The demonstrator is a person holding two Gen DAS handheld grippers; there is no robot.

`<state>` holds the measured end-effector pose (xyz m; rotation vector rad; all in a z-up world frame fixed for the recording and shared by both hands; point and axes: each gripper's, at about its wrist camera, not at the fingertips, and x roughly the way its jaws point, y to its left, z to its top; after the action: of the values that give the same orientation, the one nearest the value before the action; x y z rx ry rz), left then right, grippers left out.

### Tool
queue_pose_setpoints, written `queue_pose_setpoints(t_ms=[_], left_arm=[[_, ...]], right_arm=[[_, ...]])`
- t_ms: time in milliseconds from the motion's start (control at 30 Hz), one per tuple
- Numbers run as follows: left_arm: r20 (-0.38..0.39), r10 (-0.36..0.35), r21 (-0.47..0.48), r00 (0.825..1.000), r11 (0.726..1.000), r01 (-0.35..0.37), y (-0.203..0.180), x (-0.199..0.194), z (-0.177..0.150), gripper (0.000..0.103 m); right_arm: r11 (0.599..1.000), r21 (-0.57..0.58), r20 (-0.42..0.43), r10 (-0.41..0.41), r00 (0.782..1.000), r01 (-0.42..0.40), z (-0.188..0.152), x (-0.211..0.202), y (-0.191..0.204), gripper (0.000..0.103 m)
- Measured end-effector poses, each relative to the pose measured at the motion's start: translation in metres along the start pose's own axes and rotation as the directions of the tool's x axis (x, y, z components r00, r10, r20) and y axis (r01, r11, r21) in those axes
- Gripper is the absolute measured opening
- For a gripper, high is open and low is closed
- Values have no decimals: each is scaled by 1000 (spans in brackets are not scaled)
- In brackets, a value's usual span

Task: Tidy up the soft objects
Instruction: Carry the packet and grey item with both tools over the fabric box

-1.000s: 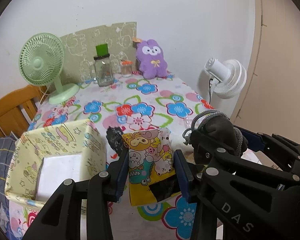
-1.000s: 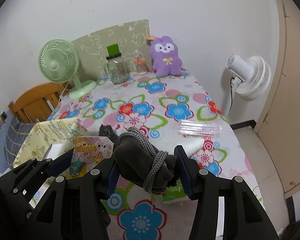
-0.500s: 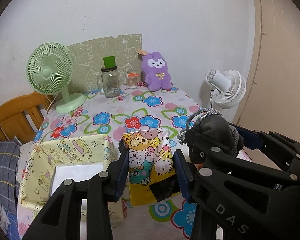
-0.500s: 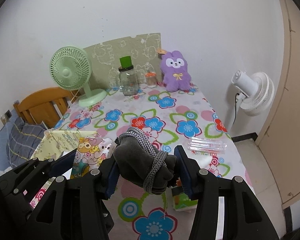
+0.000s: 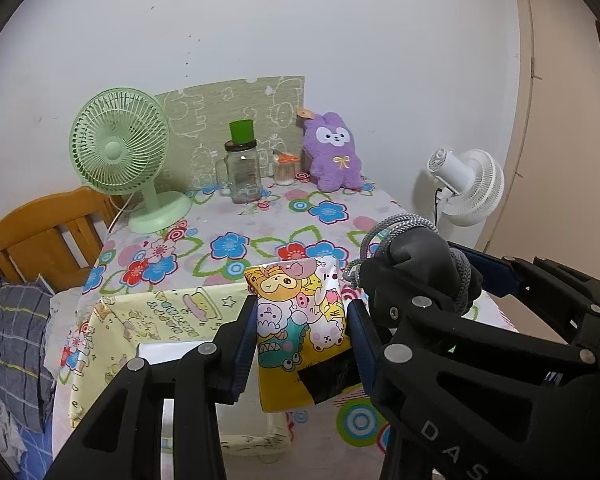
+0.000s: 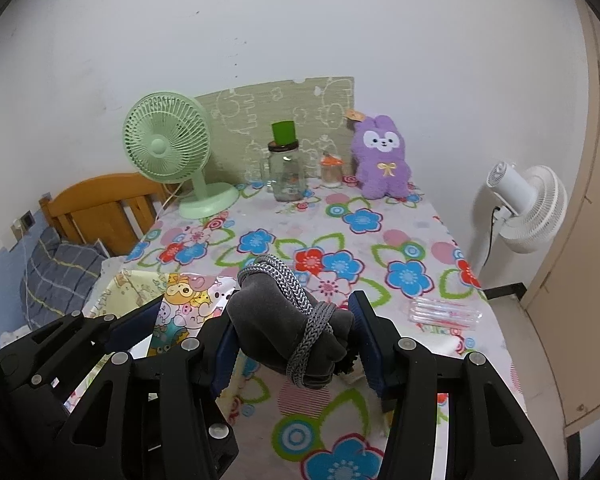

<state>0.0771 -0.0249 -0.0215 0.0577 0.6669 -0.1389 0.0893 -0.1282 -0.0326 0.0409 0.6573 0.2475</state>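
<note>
My left gripper (image 5: pixel 302 336) is shut on a yellow cartoon-print pouch (image 5: pixel 300 320) and holds it above the table's near edge. The pouch also shows in the right wrist view (image 6: pixel 184 300). My right gripper (image 6: pixel 292 336) is shut on a dark grey bundle tied with grey cord (image 6: pixel 288 328), held just right of the left gripper; the bundle also shows in the left wrist view (image 5: pixel 424 264). A pale yellow fabric bin (image 5: pixel 112 320) stands below and left of the pouch. A purple plush bunny (image 5: pixel 332 152) sits at the table's back.
On the flowered tablecloth (image 6: pixel 364 220) stand a green desk fan (image 5: pixel 120 152), a glass jar with a green cup on top (image 5: pixel 242 172) and a small jar (image 5: pixel 286 166). A clear plastic case (image 6: pixel 444 312) lies at the right. A white fan (image 6: pixel 524 204) and a wooden chair (image 5: pixel 40 232) flank the table.
Both grippers have pulled back and risen with their loads, so the table looks farther away. The fabric bin has shifted lower and left in view. Both grips are unchanged.
</note>
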Motion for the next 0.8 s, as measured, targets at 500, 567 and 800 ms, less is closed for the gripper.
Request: queue_pose_setpoints(t_ms=[500, 567, 800], left_arm=[[-30, 62, -40, 998, 997, -64, 50, 6, -3, 45], [-36, 70, -47, 997, 996, -71, 56, 9, -3, 45], [-43, 107, -70, 993, 991, -110, 78, 13, -4, 45]], right_arm=[[995, -81, -31, 58, 998, -60, 12, 25, 46, 55], [993, -90, -39, 69, 997, -72, 13, 31, 53, 55], [985, -133, -53, 103, 993, -109, 19, 48, 74, 55]])
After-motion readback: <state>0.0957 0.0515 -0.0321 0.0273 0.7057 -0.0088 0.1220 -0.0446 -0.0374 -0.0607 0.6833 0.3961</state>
